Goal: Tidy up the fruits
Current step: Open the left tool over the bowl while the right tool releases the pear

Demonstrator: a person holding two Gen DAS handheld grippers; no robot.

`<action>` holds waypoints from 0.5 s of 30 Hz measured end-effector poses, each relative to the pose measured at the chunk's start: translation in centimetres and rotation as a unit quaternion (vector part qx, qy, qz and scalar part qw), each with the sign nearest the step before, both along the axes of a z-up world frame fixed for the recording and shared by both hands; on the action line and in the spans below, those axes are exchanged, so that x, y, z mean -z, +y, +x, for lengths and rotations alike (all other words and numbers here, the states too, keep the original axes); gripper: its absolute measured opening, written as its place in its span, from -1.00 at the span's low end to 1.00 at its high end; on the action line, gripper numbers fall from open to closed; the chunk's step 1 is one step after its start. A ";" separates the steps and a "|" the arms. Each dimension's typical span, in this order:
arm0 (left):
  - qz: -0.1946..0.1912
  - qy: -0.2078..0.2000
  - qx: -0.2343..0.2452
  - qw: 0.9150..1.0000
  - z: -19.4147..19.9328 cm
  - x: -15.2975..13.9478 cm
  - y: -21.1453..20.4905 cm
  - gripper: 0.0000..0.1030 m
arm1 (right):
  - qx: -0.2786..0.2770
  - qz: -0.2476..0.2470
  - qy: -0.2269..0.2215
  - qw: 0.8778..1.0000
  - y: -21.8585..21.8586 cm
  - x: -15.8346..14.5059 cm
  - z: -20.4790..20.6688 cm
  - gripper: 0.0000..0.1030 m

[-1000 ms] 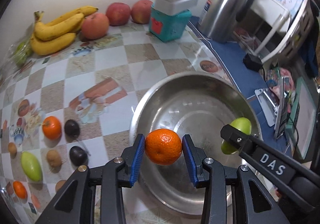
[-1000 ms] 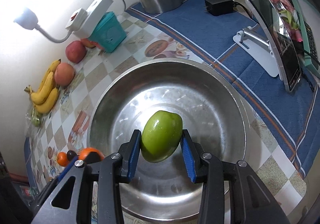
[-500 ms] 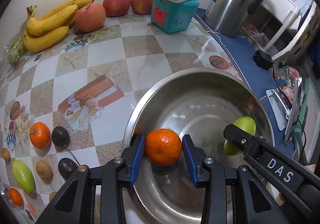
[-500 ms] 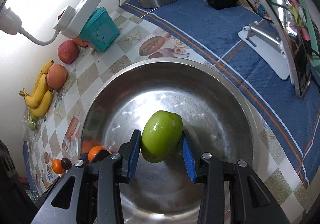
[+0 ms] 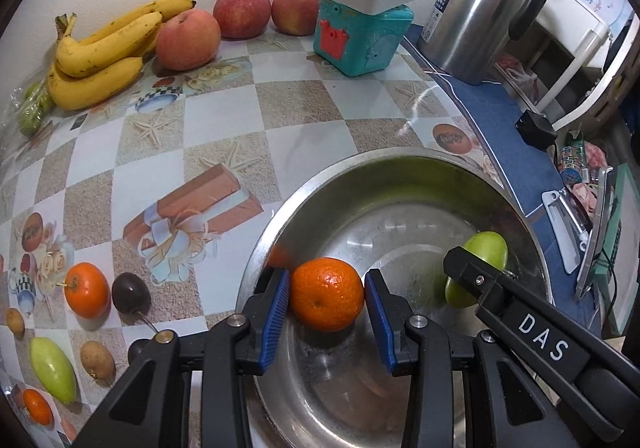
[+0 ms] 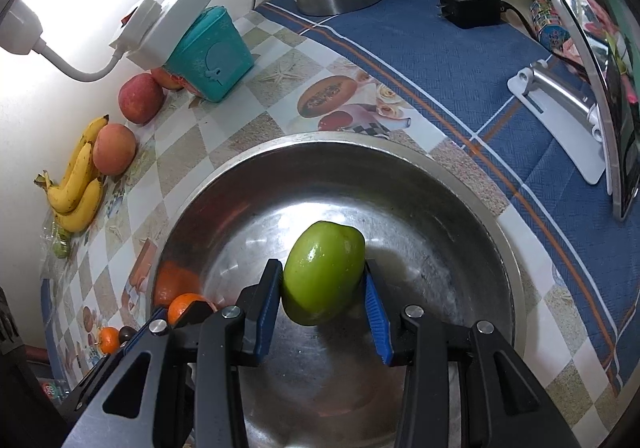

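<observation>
My left gripper [image 5: 326, 322] is shut on an orange mandarin [image 5: 327, 294] and holds it low inside a steel bowl [image 5: 400, 167], near the bowl's left wall. My right gripper [image 6: 322, 306] is shut on a green fruit [image 6: 324, 272] and holds it low over the middle of the same bowl [image 6: 320, 137]. The green fruit [image 5: 478, 268] and the right gripper's finger also show at the right of the left wrist view. The mandarin [image 6: 186, 306] shows at the left of the right wrist view.
On the checkered cloth left of the bowl lie a mandarin [image 5: 86, 290], a dark passion fruit [image 5: 131, 292], a green fruit [image 5: 53, 368] and small brown fruits. Bananas [image 5: 100, 51], apples [image 5: 188, 39], a teal box [image 5: 362, 35] and a steel kettle [image 5: 480, 3] stand at the back.
Both grippers have moved down into the bowl with their fruits. The left gripper has also shifted towards the bowl's left side.
</observation>
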State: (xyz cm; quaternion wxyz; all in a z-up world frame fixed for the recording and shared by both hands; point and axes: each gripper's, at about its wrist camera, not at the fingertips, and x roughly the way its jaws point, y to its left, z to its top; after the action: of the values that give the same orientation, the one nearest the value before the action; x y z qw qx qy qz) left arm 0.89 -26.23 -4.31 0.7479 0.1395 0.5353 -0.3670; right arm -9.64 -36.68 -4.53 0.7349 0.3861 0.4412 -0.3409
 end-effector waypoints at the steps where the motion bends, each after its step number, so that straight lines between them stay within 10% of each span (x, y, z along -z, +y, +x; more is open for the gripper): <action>1: -0.001 0.001 0.000 1.000 0.0 0.0 0.0 -0.17 | 0.001 0.001 0.001 1.000 0.0 0.0 0.0 -0.18; 15: -0.021 -0.005 0.002 1.000 -0.7 -2.7 1.1 0.15 | 0.010 -0.031 -0.023 0.999 0.3 -3.4 -1.0 -0.17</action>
State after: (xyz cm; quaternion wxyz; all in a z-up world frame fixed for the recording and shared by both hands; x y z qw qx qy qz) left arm 0.14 -25.12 -1.59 0.7528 0.1263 0.5233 -0.3788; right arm -10.63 -36.41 -1.13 0.7531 0.3753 0.4093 -0.3527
